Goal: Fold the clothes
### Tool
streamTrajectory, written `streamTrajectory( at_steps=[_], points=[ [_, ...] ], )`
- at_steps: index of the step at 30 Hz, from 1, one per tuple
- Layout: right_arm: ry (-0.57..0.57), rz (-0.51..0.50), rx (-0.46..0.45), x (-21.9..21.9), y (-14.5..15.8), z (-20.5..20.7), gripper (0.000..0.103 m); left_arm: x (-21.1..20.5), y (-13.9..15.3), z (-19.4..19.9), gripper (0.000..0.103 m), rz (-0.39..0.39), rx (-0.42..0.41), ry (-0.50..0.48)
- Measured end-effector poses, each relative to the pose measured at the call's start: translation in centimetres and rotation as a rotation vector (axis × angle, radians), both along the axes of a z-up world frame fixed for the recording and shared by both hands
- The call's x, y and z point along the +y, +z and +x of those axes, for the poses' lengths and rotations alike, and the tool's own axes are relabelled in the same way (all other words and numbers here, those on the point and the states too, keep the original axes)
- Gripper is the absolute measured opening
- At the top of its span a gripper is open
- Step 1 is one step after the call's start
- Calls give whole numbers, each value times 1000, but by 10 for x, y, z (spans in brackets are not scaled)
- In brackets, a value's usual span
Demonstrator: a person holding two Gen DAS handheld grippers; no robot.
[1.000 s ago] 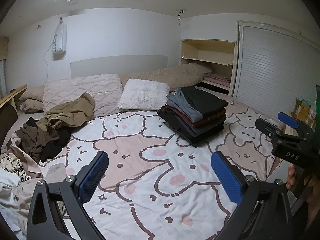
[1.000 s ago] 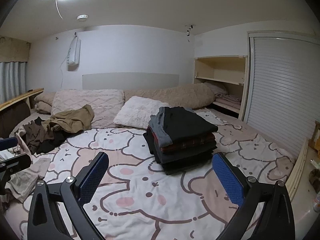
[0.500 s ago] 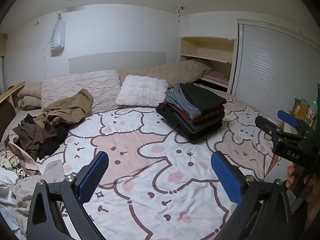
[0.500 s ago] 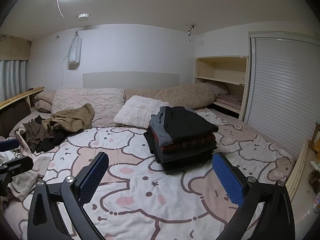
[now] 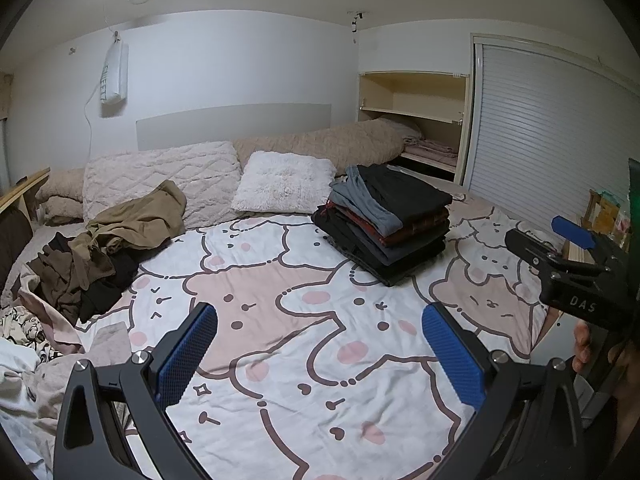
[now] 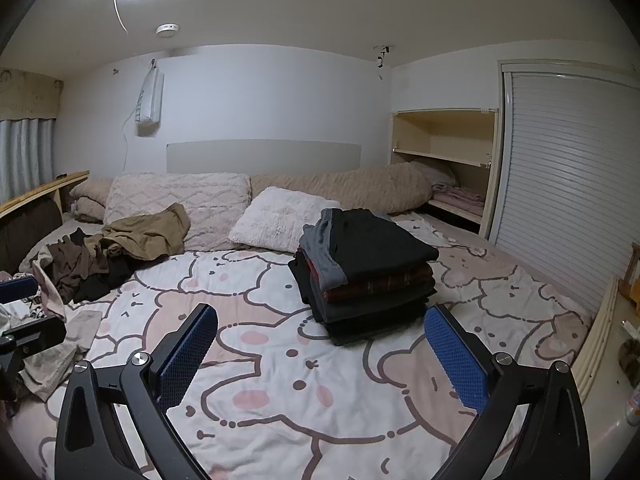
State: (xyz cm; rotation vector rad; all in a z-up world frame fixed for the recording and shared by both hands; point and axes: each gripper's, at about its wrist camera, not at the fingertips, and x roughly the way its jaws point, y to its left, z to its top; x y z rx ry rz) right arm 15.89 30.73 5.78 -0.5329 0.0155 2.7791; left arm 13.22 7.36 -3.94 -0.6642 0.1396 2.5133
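A stack of folded dark clothes [image 5: 386, 226] sits on the bed's cartoon-print sheet [image 5: 280, 312], also in the right wrist view [image 6: 366, 272]. A heap of unfolded clothes [image 5: 104, 252], tan on top and brown and black below, lies at the left, also in the right wrist view [image 6: 120, 248]. My left gripper [image 5: 320, 352] is open and empty above the sheet's near part. My right gripper [image 6: 322, 354] is open and empty in front of the stack, and it also shows at the right edge of the left wrist view [image 5: 568, 264].
Pillows [image 5: 284, 182] and a rolled beige quilt [image 5: 320, 146] line the head of the bed. More crumpled pale cloth [image 5: 32, 344] lies at the near left. An open shelf niche [image 5: 416, 120] and a slatted door [image 5: 552, 140] stand at the right.
Both grippers have shifted slightly over the bed, so the view has drifted a little. Both stay open and empty, and the clothes have not moved.
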Motion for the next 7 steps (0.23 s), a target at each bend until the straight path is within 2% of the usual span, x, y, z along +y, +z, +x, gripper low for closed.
streamTrajectory(
  at_steps=[7],
  points=[
    [5, 9, -8, -4, -1, -3, 103, -2, 0, 1, 103, 1, 1, -2]
  ],
)
